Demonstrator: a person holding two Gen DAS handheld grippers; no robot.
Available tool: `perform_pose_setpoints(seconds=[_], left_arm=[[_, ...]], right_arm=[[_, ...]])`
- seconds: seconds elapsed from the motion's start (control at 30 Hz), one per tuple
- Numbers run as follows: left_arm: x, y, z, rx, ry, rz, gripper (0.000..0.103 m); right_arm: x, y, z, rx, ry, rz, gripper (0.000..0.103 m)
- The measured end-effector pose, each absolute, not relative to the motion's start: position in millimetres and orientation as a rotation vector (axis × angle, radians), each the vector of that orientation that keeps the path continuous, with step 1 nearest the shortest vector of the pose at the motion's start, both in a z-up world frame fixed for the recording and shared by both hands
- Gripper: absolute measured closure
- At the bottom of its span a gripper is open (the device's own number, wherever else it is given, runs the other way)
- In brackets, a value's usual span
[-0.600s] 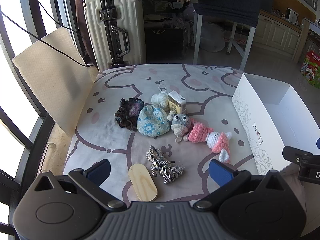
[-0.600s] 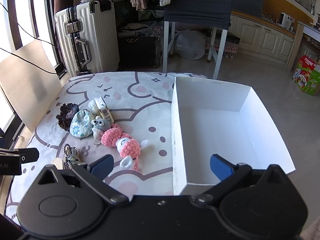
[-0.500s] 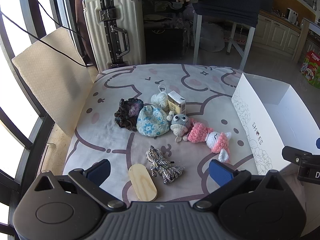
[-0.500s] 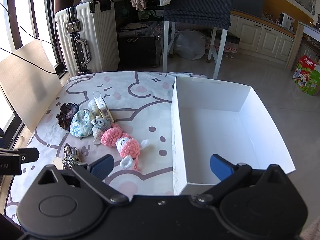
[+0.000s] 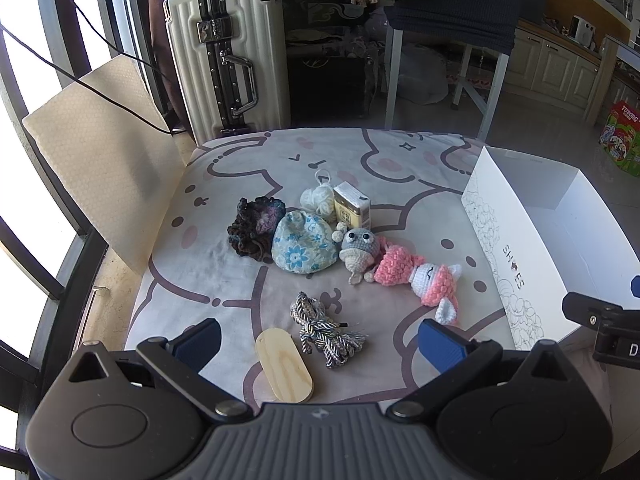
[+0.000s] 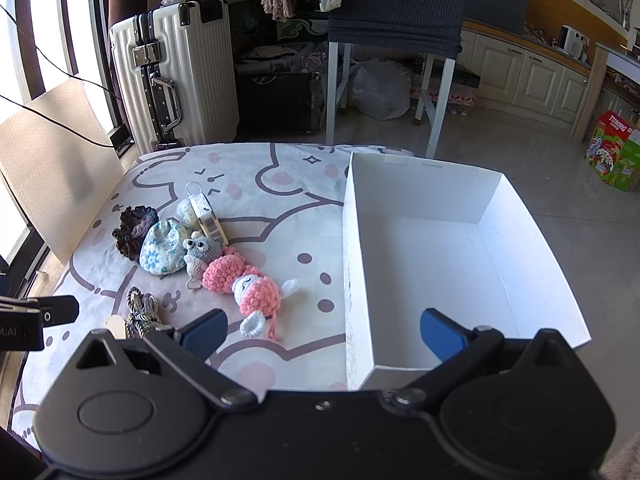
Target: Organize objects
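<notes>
Small objects lie on a cartoon-print cloth (image 5: 248, 280): a dark crochet scrunchie (image 5: 256, 226), a blue floral pouch (image 5: 304, 248), a white yarn ball (image 5: 318, 200), a small yellow box (image 5: 352, 206), a grey crochet owl (image 5: 358, 246), a pink crochet doll (image 5: 416, 276), a braided cord (image 5: 324, 330) and a wooden oval (image 5: 284, 366). An empty white shoe box (image 6: 440, 256) stands at the right. My left gripper (image 5: 318, 346) is open above the cord and oval. My right gripper (image 6: 322, 334) is open over the box's left wall, the doll (image 6: 248, 284) to its left.
A white suitcase (image 5: 228, 68) stands beyond the cloth's far edge, a beige board (image 5: 96, 152) leans at the left, and a covered table with white legs (image 6: 392, 20) stands behind. Bare floor lies right of the box.
</notes>
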State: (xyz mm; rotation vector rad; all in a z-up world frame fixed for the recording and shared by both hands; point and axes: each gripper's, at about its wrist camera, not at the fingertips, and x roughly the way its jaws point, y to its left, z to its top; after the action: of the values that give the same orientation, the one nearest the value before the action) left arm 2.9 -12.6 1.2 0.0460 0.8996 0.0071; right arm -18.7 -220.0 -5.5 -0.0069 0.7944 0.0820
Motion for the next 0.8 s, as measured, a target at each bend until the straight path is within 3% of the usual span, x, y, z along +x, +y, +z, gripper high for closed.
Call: perform_pose_setpoints(seconds=[0.8], left_arm=[[2.6,-13.5,2.5,0.044,0.896,-0.005,0.000]], right_arm=[[-19.2,-220.0,-7.4,-0.011,0.798,0.088,0.000]])
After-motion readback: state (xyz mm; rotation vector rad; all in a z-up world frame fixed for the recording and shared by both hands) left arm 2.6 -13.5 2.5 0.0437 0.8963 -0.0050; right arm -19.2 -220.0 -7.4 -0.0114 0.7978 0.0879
